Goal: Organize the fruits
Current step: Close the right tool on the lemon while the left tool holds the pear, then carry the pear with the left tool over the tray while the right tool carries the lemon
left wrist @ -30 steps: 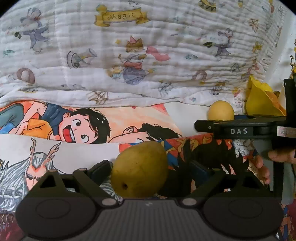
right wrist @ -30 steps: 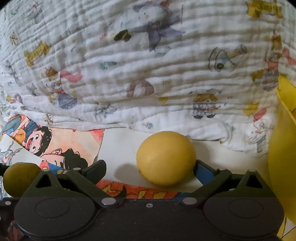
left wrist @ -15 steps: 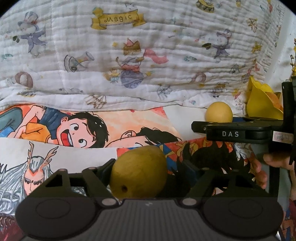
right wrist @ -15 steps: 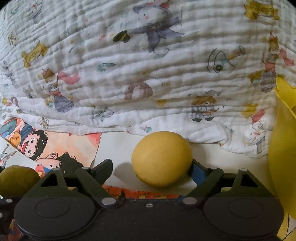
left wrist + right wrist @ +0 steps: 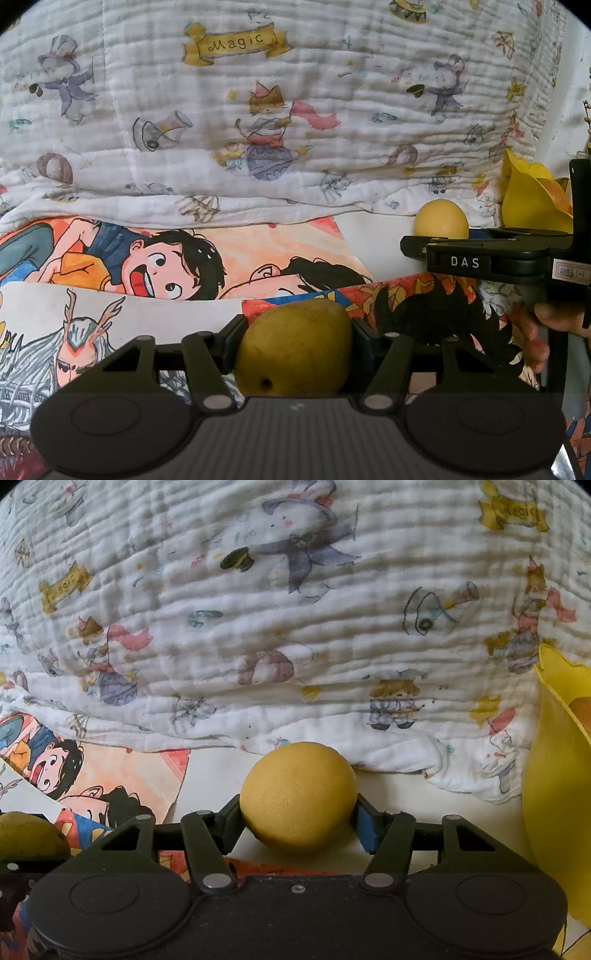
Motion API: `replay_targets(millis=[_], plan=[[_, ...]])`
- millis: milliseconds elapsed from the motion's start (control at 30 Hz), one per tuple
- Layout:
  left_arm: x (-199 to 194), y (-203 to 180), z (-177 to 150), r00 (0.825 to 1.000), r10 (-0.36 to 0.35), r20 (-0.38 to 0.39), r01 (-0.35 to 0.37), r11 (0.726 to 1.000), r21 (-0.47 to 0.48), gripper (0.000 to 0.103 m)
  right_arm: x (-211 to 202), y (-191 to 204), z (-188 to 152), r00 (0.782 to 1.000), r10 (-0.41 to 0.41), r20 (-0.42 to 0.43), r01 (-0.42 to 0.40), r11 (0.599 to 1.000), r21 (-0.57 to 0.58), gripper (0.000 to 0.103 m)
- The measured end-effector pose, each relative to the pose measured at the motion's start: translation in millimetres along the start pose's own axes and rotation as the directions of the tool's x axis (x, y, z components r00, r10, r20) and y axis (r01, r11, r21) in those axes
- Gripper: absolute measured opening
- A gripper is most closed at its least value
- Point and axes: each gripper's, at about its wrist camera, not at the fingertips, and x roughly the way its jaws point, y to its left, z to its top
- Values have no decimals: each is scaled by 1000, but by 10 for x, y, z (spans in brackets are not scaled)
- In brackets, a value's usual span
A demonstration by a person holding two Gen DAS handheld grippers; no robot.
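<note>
My left gripper [image 5: 293, 343] is shut on a yellow-green pear [image 5: 293, 349] that rests low over the cartoon posters. My right gripper [image 5: 299, 812] is shut on a round yellow lemon [image 5: 298, 795] that sits on the white table surface. The lemon also shows in the left wrist view [image 5: 440, 220], behind the right gripper's black body marked DAS [image 5: 480, 254]. The pear also shows at the lower left of the right wrist view [image 5: 26, 832]. A yellow bowl [image 5: 554, 812] stands close to the right of the lemon and holds an orange fruit [image 5: 581, 710].
A white quilted blanket with cartoon prints [image 5: 258, 110] rises like a wall behind everything. Colourful cartoon posters [image 5: 166, 258] cover the table. The yellow bowl also shows in the left wrist view [image 5: 532, 199], at far right. A hand [image 5: 543, 332] holds the right gripper.
Both grippers have closed: the left fingers came in against the pear and the right fingers against the lemon. The right gripper moved slightly forward and left.
</note>
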Motion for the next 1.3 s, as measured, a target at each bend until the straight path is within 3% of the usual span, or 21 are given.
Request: replay_targets(millis=[567, 900, 1300], plan=[[-112, 25, -16, 999, -35, -21, 33, 997, -67, 62, -390, 63, -59, 988, 152, 31, -152, 988, 2, 61], [-456, -99, 3, 998, -46, 36, 49, 997, -66, 62, -822, 119, -79, 968, 241, 64, -240, 970, -28, 61], [-900, -334, -107, 994, -74, 86, 79, 996, -52, 62, -1392, 79, -243, 956, 276, 94, -269, 959, -86, 61]])
